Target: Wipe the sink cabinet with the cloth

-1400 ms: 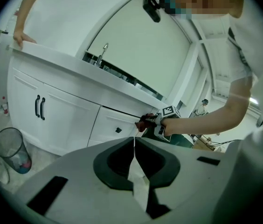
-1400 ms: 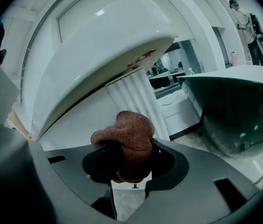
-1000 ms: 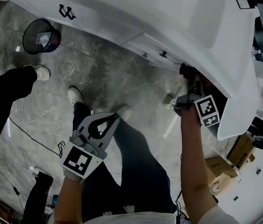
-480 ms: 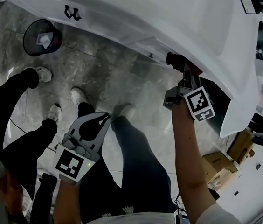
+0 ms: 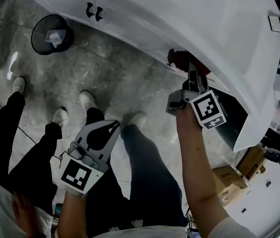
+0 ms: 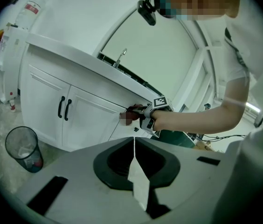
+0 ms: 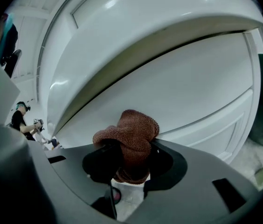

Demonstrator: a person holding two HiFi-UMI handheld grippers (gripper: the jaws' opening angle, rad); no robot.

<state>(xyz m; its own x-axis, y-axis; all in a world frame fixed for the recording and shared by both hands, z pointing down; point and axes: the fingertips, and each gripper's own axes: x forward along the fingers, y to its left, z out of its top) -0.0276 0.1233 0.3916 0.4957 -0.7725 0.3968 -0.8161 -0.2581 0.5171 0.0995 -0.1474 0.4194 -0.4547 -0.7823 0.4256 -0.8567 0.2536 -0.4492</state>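
A reddish-brown knitted cloth (image 7: 131, 139) is bunched between the jaws of my right gripper (image 7: 130, 158), which is shut on it. The cloth (image 5: 180, 61) presses against the white sink cabinet (image 5: 145, 31) just under the overhanging countertop (image 5: 239, 38). The left gripper view shows the right gripper (image 6: 146, 117) holding the cloth (image 6: 130, 114) against the cabinet (image 6: 89, 115) front. My left gripper (image 5: 111, 128) hangs low by my legs, away from the cabinet. Its jaws (image 6: 134, 146) are shut with nothing between them.
A black mesh waste bin (image 5: 52, 33) stands on the grey marbled floor (image 5: 105, 83) left of the cabinet. Two black door handles (image 5: 93, 11) sit on the cabinet doors. Another person's legs (image 5: 11, 148) are at my left. Cardboard boxes (image 5: 229, 180) lie at the right.
My right gripper has slid the cloth leftward along the cabinet under the counter edge. The left gripper has stayed low by my legs. The bystander's legs have shifted.
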